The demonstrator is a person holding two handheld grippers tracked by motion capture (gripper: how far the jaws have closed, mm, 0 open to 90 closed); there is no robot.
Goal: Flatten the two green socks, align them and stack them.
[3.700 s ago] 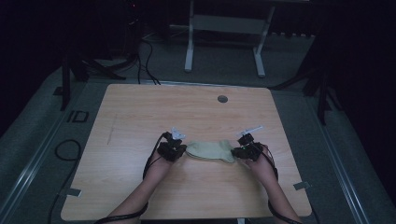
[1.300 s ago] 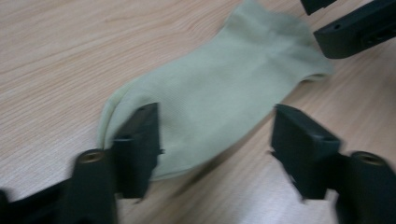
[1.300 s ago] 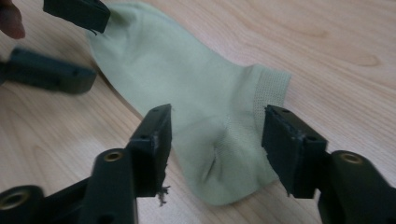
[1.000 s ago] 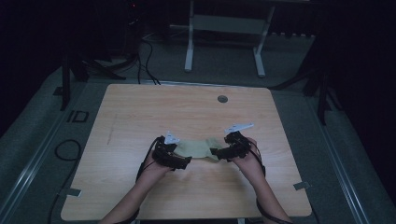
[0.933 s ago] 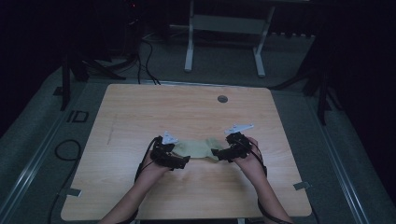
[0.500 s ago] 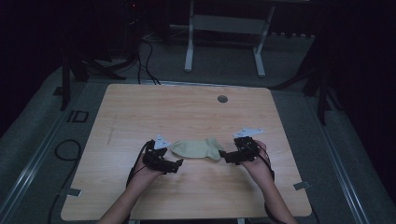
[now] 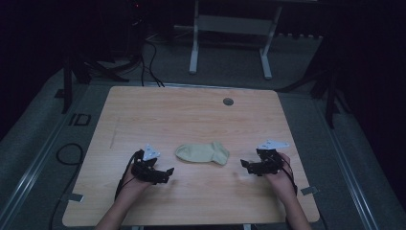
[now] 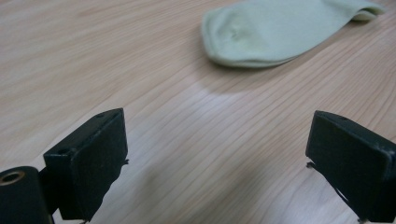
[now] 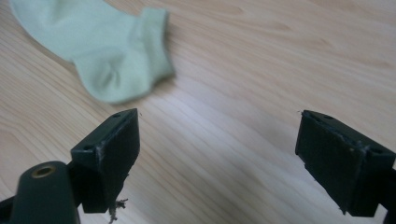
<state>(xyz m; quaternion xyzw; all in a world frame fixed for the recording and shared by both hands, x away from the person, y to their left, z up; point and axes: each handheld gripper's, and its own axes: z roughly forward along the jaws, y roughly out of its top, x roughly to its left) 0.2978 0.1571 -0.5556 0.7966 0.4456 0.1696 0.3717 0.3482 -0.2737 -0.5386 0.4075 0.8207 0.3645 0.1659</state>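
I have just let go of the pale green ankle sock [image 7: 202,153]: a moment ago both my grippers were at its two ends, and now they sit drawn back from it with bare wood between. The sock lies flat and folded on the light wooden table [image 7: 191,120], toe end toward my left, cuff and heel toward my right. My left gripper [image 7: 163,173] rests near the sock's toe end, a little nearer to me than the sock, its jaws wide apart and holding nothing. My right gripper [image 7: 245,165] rests just off the sock's cuff end, its jaws likewise spread and empty. In the left gripper view the sock's rounded toe [image 8: 243,35] lies beyond my open jaws, untouched. I judge the laying-out step done; the sock rests on its own.
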